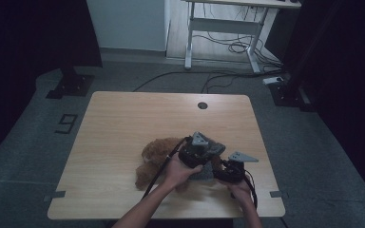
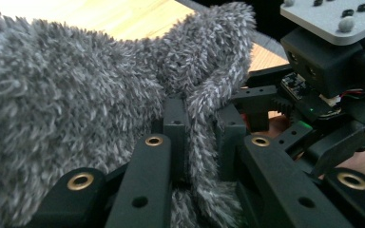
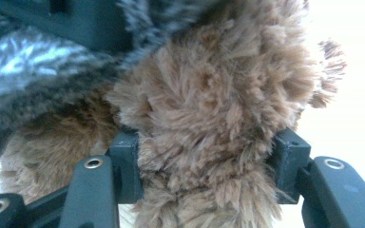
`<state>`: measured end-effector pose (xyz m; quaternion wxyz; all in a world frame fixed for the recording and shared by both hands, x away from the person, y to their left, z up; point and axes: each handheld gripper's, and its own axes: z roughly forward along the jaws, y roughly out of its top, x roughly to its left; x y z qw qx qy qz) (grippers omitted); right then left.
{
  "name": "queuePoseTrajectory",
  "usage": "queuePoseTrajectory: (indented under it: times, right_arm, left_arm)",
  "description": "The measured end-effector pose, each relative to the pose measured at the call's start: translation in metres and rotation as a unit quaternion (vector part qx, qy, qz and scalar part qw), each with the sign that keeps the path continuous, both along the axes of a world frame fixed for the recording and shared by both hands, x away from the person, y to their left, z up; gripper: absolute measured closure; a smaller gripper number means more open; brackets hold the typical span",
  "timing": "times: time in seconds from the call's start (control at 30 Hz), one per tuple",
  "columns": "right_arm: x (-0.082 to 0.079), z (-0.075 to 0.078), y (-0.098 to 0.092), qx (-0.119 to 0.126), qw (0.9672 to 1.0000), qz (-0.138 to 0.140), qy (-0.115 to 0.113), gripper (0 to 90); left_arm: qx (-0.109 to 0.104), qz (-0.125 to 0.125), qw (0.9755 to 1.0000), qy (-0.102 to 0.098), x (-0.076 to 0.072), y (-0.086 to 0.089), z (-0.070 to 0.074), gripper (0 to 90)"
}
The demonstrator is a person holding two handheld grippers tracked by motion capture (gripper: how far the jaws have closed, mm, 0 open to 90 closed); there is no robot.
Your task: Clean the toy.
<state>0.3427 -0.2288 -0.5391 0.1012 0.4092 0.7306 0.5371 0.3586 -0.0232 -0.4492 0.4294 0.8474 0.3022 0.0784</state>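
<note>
The left gripper [image 1: 200, 153] sits above the right half of the light wooden rectangular table [image 1: 123, 128], just right of the brown shaggy plush toy [image 1: 153, 159]. In the left gripper view its two black jaws are pressed nearly together on a thin fold of the grey fuzzy fabric piece [image 2: 76, 104]; the fold runs upright between the pads, and the rest of the fabric spreads away to the left of the jaws.

The right gripper [image 1: 228, 172] lies just right of the plush toy, near the table's front edge, with its grey three-cornered plate on top. In the right gripper view its jaws stand partly spread and clamp a thick brown furry limb of the plush toy [image 3: 209, 123], with fur bulging out above and below the pads. Grey fabric hangs at the upper left of that view, touching the toy.

In the high view the grey fabric [image 1: 214, 151] lies partly under the left gripper, against the right side of the plush toy.

Readable marking: a dark figure "9" [image 1: 66, 123] on the floor, left of the table.

The high view gives the layout of toy, fabric and both hands. The left gripper view adds the right gripper's body at close range, with a small green light. The right gripper view gives the grip on the toy's limb.
</note>
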Motion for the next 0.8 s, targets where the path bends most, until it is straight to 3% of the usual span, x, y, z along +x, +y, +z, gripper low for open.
queuePoseTrajectory:
  times: [0.17, 0.27, 0.43, 0.63, 0.8]
  right_arm:
    - [0.000, 0.000, 0.001, 0.000, 1.0000, -0.003, -0.001, 43.1]
    - [0.000, 0.000, 0.001, 0.000, 1.0000, -0.002, -0.002, 43.1]
    - [0.000, 0.000, 0.000, -0.001, 1.0000, 0.002, -0.004, 43.1]
    - [-0.001, 0.000, 0.002, 0.001, 1.0000, 0.002, -0.008, 43.1]
    - [-0.002, 0.000, 0.003, -0.002, 0.9999, 0.002, -0.011, 43.2]
  left_arm:
    - [0.021, 0.032, 0.9991, -0.019, 0.001, 0.025, 0.003, 78.9]
    - [0.010, 0.055, 0.9983, -0.014, 0.006, 0.047, 0.005, 78.9]
    - [0.012, 0.084, 0.9955, -0.044, 0.002, 0.081, 0.014, 78.8]
    - [-0.037, 0.142, 0.9891, -0.012, 0.013, 0.137, 0.004, 78.6]
    - [-0.039, 0.174, 0.9839, -0.012, 0.012, 0.162, -0.007, 78.8]
